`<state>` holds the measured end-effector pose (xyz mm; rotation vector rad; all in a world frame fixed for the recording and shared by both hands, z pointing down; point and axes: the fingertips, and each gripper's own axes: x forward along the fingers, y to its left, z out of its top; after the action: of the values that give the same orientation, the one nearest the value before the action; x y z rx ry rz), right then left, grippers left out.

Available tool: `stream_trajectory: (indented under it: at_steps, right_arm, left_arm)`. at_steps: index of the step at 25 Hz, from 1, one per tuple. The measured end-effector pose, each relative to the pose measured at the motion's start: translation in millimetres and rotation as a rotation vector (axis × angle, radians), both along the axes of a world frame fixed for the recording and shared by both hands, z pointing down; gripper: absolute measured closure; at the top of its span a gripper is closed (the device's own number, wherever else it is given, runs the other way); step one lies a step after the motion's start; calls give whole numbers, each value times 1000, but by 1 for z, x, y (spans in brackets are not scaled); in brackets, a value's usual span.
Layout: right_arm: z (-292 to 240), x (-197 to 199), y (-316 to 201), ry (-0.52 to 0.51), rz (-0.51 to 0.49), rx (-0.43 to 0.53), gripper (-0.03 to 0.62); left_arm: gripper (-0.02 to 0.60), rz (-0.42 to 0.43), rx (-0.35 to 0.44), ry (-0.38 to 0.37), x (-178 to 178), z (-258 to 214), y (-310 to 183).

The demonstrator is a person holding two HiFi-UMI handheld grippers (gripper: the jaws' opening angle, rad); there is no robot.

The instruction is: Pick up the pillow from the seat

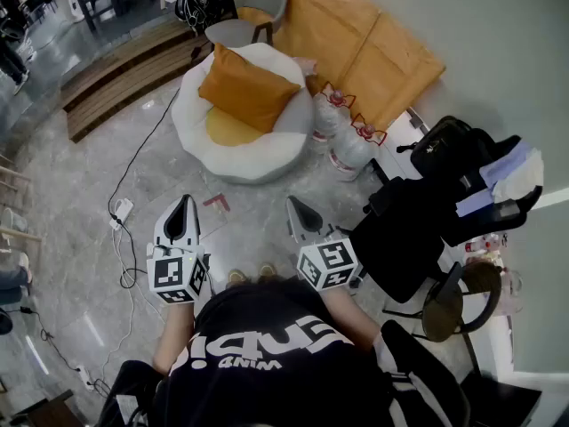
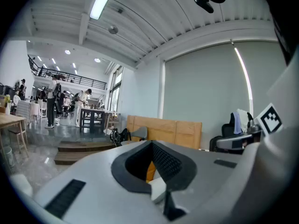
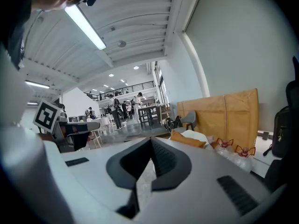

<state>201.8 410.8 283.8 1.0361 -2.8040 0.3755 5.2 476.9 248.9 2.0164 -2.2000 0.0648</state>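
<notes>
One orange pillow leans tilted on the single round white seat, resting on the seat's far side above a yellow cushion patch; in the right gripper view the same pillow shows far ahead, on the white seat. Two claws are held low in front of the person, both well apart from the seat and pointing toward it. The left claw has its jaws pressed together with nothing between them, as the left gripper view confirms, where only a sliver of the pillow shows through the gap below the tips. The right claw is likewise closed and empty. Each claw carries one marker cube, two in all: the left one and the right one. Two large clear water bottles with red handles stand on the grey floor just right of the seat. One grey chair stands beyond the seat, beside a tan wooden panel. One black office chair, draped with clothes, stands at the near right. One cable trails across the floor on the left.
</notes>
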Motion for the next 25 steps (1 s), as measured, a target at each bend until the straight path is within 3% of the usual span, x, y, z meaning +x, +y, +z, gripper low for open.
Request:
stream_trajectory:
  at_steps: [15,25]
  right_arm:
    - [-6,-9,3,-12,-35,30,572]
    - [-6,-10,16,16,27,52,572]
  left_arm:
    - [572,15,-3,-2,-3,3,0]
    - [572,53,-6,8,-17,11,15]
